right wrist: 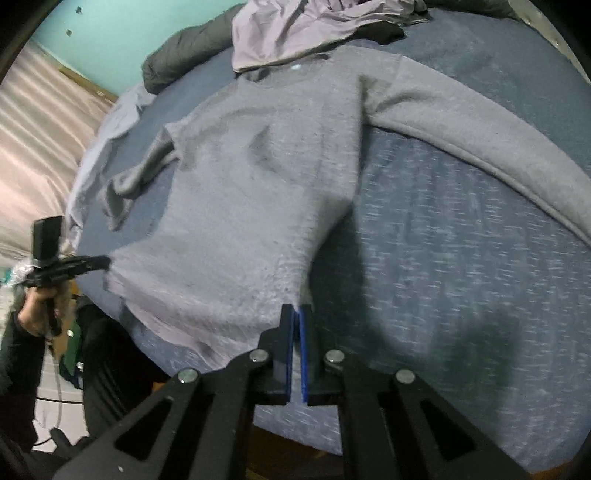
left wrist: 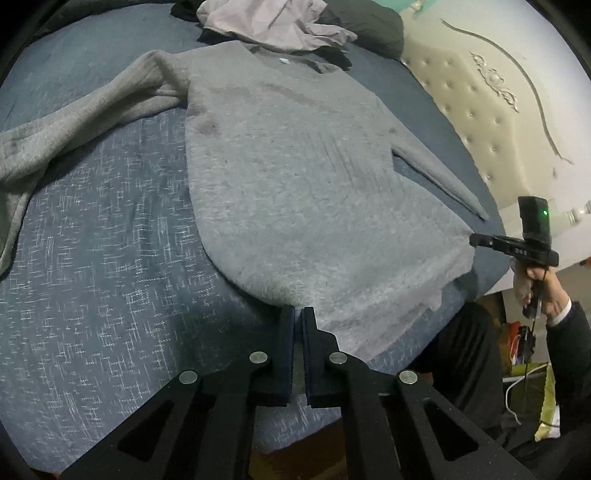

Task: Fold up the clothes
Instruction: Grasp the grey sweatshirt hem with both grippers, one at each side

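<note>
Gripping: you hold both tongs, left tongs [left wrist: 298, 314] and right tongs [right wrist: 296, 312], clamped on the hem corners.
Sweater: grey sweater [left wrist: 295, 177] lies spread on the bed [left wrist: 110, 240].
Next: likely carry the hem toward the collar, evenly.

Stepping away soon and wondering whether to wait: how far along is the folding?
Early. Done: the sweater lies spread flat on the bed. In hand: the left tool and the right tool each pinch a corner of its hem. Left: no fold is made, both sleeves lie out, and the heap of clothes beyond the collar is untouched.
</note>
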`<action>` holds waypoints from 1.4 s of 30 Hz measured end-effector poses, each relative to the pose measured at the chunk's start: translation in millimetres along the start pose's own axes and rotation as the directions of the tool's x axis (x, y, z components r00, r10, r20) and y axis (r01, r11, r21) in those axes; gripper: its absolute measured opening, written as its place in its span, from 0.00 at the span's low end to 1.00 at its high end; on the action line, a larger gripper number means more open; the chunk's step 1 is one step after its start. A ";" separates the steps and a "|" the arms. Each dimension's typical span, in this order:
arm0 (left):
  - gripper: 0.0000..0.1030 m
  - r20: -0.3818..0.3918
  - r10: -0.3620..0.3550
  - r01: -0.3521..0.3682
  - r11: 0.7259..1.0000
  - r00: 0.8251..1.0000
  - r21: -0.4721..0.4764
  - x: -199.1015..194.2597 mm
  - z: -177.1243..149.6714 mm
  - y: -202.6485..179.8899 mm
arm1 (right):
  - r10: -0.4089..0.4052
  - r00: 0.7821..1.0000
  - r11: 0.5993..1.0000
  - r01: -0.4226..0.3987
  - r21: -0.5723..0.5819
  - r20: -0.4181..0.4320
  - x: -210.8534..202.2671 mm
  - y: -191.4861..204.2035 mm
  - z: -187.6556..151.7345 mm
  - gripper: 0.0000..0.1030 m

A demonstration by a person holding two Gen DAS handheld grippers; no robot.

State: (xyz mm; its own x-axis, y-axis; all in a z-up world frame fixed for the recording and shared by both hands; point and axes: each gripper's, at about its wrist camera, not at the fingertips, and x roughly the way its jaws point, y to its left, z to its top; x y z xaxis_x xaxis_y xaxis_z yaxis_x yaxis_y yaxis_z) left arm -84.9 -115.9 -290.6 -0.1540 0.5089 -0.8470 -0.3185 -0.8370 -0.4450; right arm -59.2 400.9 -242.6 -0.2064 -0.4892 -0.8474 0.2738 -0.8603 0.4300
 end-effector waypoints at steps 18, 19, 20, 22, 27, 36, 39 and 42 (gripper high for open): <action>0.03 0.099 0.105 -0.087 0.981 0.990 -0.171 -55.4 0.6 84.9 | -0.048 0.995 0.994 0.039 -0.098 -0.093 26.4 13.2 -9.3 0.27; 0.03 0.092 0.101 -0.084 0.981 0.991 -0.173 -52.0 -0.2 85.4 | -0.064 0.992 0.993 0.052 -0.102 -0.110 30.5 10.4 -13.6 0.27; 0.03 0.084 0.092 -0.077 0.982 0.992 -0.172 -48.2 -1.5 85.4 | -0.080 0.989 0.992 0.066 -0.106 -0.127 34.6 7.6 -17.9 0.27; 0.03 0.065 0.072 -0.060 0.984 0.995 -0.168 -39.0 -4.4 84.0 | -0.110 0.982 0.990 0.093 -0.108 -0.154 42.0 2.5 -24.2 0.27; 0.04 0.004 0.057 -0.055 0.989 0.998 -0.134 -15.7 -12.8 73.0 | -0.177 0.962 0.980 0.153 -0.126 -0.210 59.9 -2.6 -33.3 0.27; 0.30 -0.025 0.014 -0.017 0.993 1.000 -0.115 5.6 -13.8 60.5 | -0.096 0.979 0.989 0.073 -0.128 -0.179 77.1 24.2 -17.0 0.27; 0.35 -0.022 0.002 -0.005 0.994 1.000 -0.107 7.6 -13.4 59.7 | -0.073 0.985 0.989 0.051 -0.142 -0.155 78.0 36.5 -8.6 0.28; 0.35 -0.024 0.000 -0.003 0.994 1.000 -0.110 11.0 -13.6 60.0 | -0.083 0.983 0.986 0.058 -0.156 -0.161 84.6 43.3 -2.8 0.28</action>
State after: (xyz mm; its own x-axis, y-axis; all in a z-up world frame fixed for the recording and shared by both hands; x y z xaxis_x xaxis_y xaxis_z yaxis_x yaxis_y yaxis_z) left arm -93.0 -163.3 -330.6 -0.1320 0.5037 -0.8537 -0.2133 -0.8555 -0.4718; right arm -62.2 322.8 -296.5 -0.0749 -0.3864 -0.9193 0.4046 -0.8544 0.3261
